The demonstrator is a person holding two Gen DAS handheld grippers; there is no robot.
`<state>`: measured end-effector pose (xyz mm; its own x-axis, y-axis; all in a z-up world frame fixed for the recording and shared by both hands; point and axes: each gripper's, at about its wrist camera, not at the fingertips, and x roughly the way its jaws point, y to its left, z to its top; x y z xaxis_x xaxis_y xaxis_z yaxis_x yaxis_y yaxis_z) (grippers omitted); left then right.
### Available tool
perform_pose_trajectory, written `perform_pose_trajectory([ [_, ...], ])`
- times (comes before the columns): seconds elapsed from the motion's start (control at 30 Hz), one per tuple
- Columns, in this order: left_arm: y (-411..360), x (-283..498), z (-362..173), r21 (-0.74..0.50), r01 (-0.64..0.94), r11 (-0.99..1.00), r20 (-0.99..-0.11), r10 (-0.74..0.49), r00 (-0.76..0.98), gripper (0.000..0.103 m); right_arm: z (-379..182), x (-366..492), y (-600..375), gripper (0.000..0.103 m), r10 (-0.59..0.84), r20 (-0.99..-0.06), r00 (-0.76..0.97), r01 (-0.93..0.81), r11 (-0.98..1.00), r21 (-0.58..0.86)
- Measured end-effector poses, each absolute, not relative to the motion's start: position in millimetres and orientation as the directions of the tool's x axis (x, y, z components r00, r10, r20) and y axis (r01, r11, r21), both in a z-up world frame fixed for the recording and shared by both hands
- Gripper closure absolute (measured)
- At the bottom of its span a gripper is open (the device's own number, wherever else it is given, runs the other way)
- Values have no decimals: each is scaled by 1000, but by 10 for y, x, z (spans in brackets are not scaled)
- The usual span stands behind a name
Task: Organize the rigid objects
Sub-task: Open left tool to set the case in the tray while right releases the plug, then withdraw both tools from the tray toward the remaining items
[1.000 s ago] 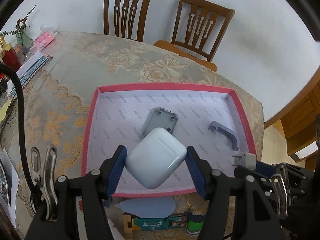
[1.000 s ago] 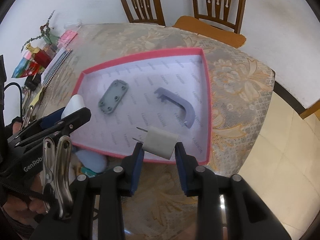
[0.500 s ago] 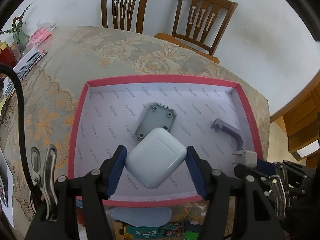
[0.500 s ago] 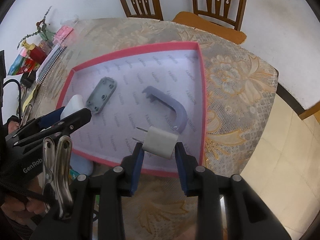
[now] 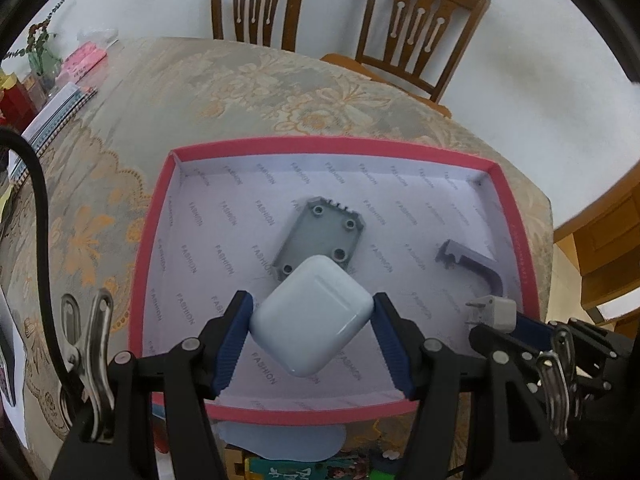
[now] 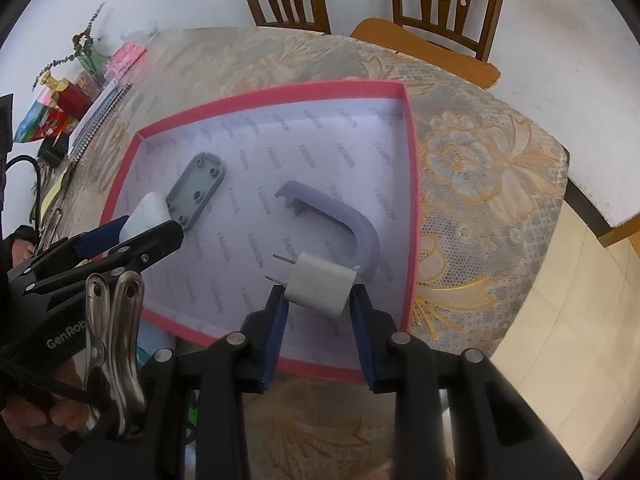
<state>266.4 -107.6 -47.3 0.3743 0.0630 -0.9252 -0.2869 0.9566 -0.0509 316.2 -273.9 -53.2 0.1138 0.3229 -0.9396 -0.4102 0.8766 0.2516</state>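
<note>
while clamped on earbud case (image 5: 311,316) and charger plug (image 6: 320,286), both hand-held grippers above the pink-rimmed tray (image 5: 320,147), bare floor between

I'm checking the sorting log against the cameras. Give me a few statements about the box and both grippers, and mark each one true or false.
1. The left gripper holds a white earbud case. True.
2. The right gripper is empty. False: its fingers clamp a white plug adapter.
3. A grey plate lies inside the pink-rimmed box. True.
4. The grey handle lies outside the box. False: it lies inside it.
</note>
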Motion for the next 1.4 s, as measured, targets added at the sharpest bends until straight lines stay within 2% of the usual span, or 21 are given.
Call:
perform_pose_trajectory([
  [0.23, -1014, 2628, -421, -52, -315, 948, -920, 78, 385, 38, -557, 3168, -2693, 68, 331, -938, 106, -407, 875, 263],
  [0.33, -989, 2609, -401, -63, -325, 944, -921, 71, 382, 38, -525, 3164, -2682, 61, 333, -935, 121, -409, 875, 259],
  [0.53, -995, 2581, -351, -55, -330, 942, -919, 82, 387, 38, -429, 3133, -2705, 56, 345, -926, 154, -411, 875, 257],
  [1.4, -1041, 2155, -109, -17, -312, 950, -904, 119, 411, 38, -230, 2688, -2794, 56, 354, -916, 191, -388, 884, 260],
])
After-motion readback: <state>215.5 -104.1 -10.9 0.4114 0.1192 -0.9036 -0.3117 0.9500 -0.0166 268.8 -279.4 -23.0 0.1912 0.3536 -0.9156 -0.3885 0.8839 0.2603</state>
